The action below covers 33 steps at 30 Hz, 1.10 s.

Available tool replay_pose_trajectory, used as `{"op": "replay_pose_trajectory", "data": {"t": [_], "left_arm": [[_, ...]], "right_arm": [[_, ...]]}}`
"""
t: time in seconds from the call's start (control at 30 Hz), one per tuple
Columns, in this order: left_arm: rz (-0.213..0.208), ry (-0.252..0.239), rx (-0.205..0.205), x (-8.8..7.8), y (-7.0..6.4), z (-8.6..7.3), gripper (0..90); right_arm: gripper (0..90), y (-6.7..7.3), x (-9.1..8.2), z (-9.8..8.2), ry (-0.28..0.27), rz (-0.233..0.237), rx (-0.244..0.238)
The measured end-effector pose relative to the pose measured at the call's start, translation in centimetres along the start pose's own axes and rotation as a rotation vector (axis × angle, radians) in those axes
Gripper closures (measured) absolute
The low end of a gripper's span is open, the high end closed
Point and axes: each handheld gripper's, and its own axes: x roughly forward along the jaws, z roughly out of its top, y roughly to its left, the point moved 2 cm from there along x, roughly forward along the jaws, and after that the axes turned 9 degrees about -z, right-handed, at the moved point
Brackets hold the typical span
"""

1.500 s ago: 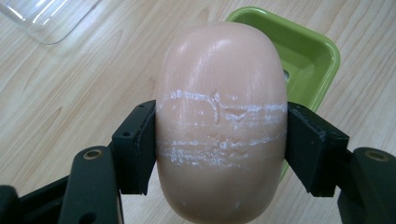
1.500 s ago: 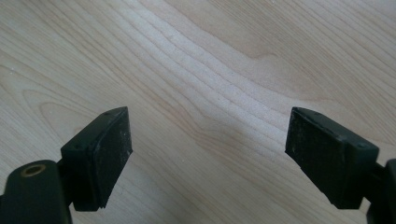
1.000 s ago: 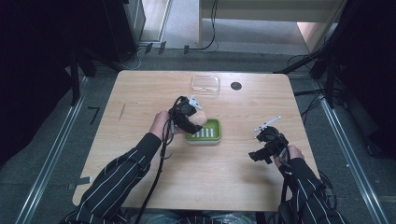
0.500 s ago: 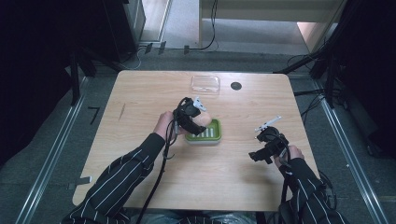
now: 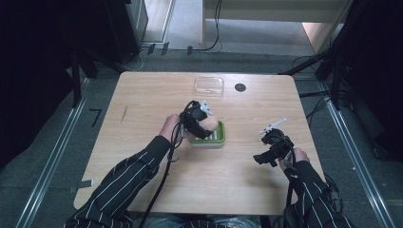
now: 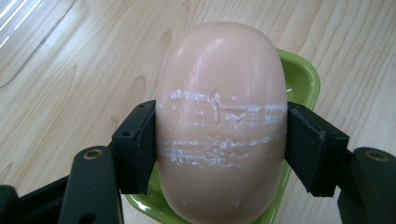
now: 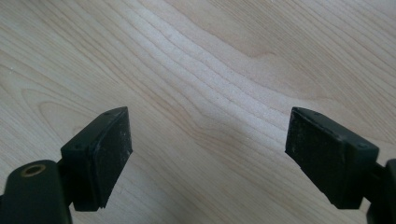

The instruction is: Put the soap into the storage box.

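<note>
High view: the left gripper [image 5: 205, 124] is held over the green dish [image 5: 212, 137] near the table [image 5: 142, 104] centre, a soap bar [image 5: 209, 124] clamped in it. A clear lid [image 5: 209, 85] lies well apart at the far edge. The right gripper [image 5: 269, 148] is parked aside near the right edge, presumably to leave the dish free.

Left gripper view: the soap [image 6: 220, 121] is pinched across its width by both jaws, white scuffs marked across its middle. The dish [image 6: 299, 79] lies directly beneath, suggesting placement or removal.

Right gripper view: jaws spread wide, nothing between them but bare table [image 7: 205, 65].
</note>
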Motion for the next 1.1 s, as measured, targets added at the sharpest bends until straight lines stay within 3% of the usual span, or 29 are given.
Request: {"op": "replay_pose_trajectory", "data": {"t": [0.53, 0.73, 1.1], "left_arm": [[-0.005, 0.018, 0.029, 1.2, 0.1, -0.2, 33.6], [-0.012, 0.047, 0.041, 1.8, 0.2, -0.4, 33.6], [-0.054, 0.074, 0.077, 2.2, 0.3, -0.6, 33.5]], "right_arm": [[15.4, 0.0, 0.0, 0.0, 0.003, -0.003, -0.001], [15.4, 0.0, 0.0, 0.0, 0.002, 0.0, -0.002], [15.4, 0.0, 0.0, 0.0, 0.002, 0.002, -0.005]]}}
